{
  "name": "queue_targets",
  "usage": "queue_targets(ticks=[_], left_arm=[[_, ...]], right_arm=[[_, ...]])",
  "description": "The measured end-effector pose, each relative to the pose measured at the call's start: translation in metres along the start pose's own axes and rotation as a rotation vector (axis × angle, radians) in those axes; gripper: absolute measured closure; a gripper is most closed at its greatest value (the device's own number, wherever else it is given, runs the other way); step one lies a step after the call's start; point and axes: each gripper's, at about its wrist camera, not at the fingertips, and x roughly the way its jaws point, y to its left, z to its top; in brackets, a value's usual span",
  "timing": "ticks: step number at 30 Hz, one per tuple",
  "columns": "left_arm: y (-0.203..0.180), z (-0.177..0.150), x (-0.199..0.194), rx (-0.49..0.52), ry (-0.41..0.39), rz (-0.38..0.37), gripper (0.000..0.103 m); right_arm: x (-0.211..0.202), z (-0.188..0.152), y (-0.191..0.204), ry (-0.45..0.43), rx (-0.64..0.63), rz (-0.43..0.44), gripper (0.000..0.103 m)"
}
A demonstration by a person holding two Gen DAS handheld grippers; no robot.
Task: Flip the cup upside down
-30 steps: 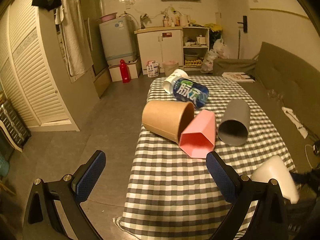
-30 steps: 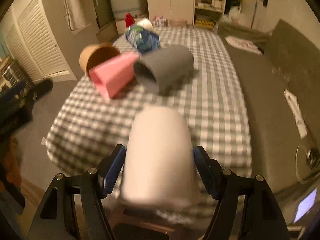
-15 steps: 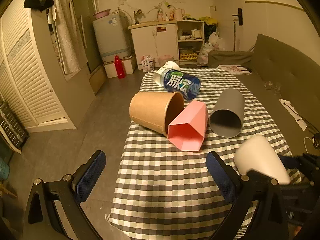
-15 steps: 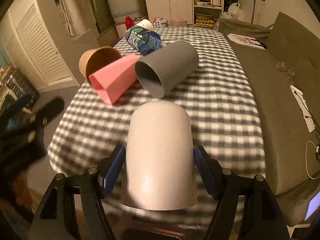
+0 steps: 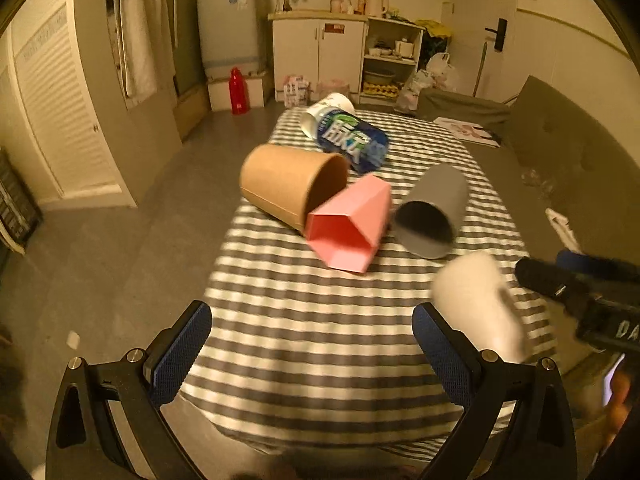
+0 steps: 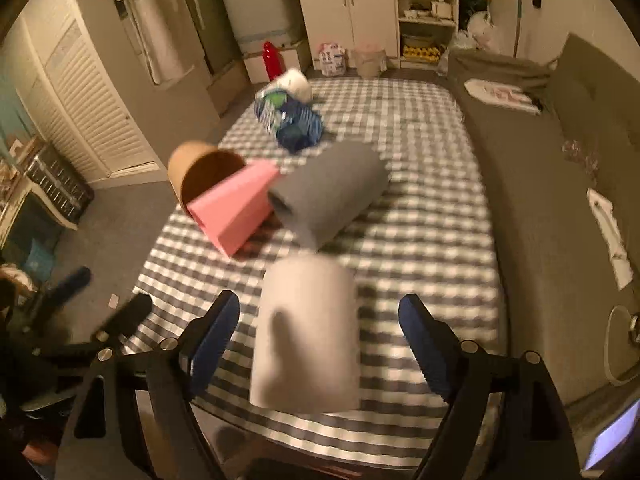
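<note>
A white cup (image 6: pixel 306 332) stands upside down near the front edge of the checked table (image 6: pixel 420 216), closed base up. My right gripper (image 6: pixel 320 336) is open, its blue pads apart on either side of the cup and clear of it. The cup also shows in the left wrist view (image 5: pixel 478 304), blurred, at the right, with the right gripper (image 5: pixel 576 288) beside it. My left gripper (image 5: pixel 312 344) is open and empty over the table's front edge.
Several cups lie on their sides mid-table: a brown paper cup (image 5: pixel 292 188), a pink angular cup (image 5: pixel 348 226), a grey cup (image 5: pixel 434 212) and a blue printed cup (image 5: pixel 346 138). A sofa (image 6: pixel 580 128) runs along the right. Floor and cabinets lie left.
My right gripper has opened and let go of the white cup, which now stands on the table. My left gripper has shifted a little; the view moved rightward.
</note>
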Motion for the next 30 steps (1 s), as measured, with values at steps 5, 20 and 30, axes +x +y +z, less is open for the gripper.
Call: queue_targets(ticks=[5, 20, 30], left_arm=[[-0.034, 0.011, 0.006, -0.055, 0.093, -0.102, 0.0], [-0.115, 0.04, 0.086, 0.016, 0.36, -0.11, 0.002], [-0.121, 0.04, 0.081, 0.045, 0.359, -0.161, 0.027]], right_arm=[[-0.025, 0.011, -0.031, -0.014, -0.063, -0.096, 0.017], [-0.011, 0.006, -0.115, 0.019, 0.116, -0.129, 0.017], [-0.004, 0.006, -0.112, 0.025, 0.096, -0.129, 0.017]])
